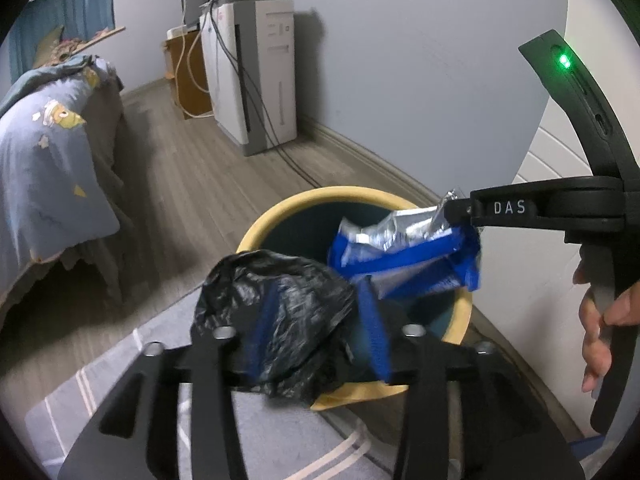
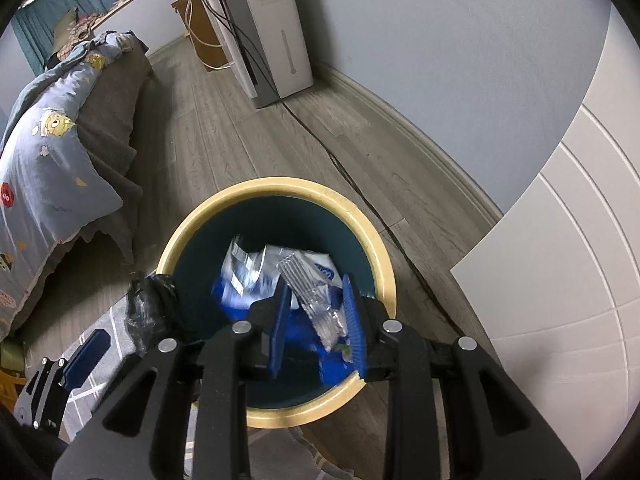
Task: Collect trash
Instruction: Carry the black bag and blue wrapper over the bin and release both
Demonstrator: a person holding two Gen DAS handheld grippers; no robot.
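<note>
Two grippers hang over one bin (image 2: 372, 240). The left gripper (image 1: 316, 316) is clamped on a black bag (image 1: 276, 312), which sits at the bin's near-left rim. The right gripper (image 2: 318, 316) pinches the silver edge of a blue wrapper (image 2: 248, 284) between its blue pads (image 2: 356, 316), and the wrapper dangles inside the bin's mouth, just ahead of those fingers.
</note>
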